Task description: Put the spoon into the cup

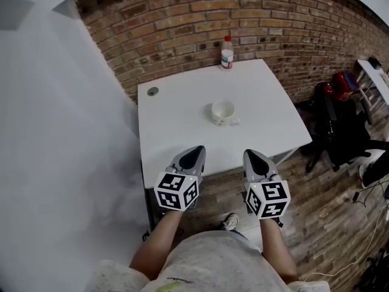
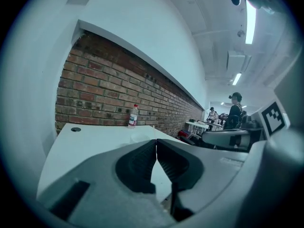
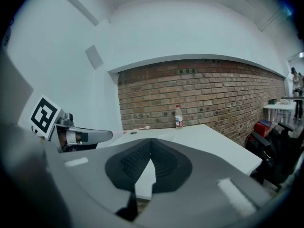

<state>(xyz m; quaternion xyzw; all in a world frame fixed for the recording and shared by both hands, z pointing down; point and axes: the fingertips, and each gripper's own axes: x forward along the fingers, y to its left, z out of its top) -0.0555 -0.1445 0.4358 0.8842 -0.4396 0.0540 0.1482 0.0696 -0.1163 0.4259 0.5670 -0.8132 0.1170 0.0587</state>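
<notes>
Plainly, from the head view, the small white ceramic cup (image 1: 223,112) stands upright near the middle of the square white table (image 1: 176,111). A clear plastic bottle with a red cap (image 1: 227,52) sits well beyond the cup, by the red brick wall (image 1: 182,17). The left gripper (image 1: 196,151) and the right gripper (image 1: 251,154) hang over the table edge on the person's side of the cup, well apart from it. I judge this a starting posture, with the reach not yet begun.

In the left gripper view its 2 jaws press together, pointing toward the cup, and only a thin pale sliver shows at their seam.

The right gripper view explains that sliver: a slim pale spoon (image 3: 130,130) juts from the left gripper's closed tip, roughly level and aimed the cup's way. It is clamped by 1 end, likely so that the free end can be lowered into the cup. The right gripper's own jaws meet with nothing between them — it seems spare, or ready to steady the cup.
</notes>
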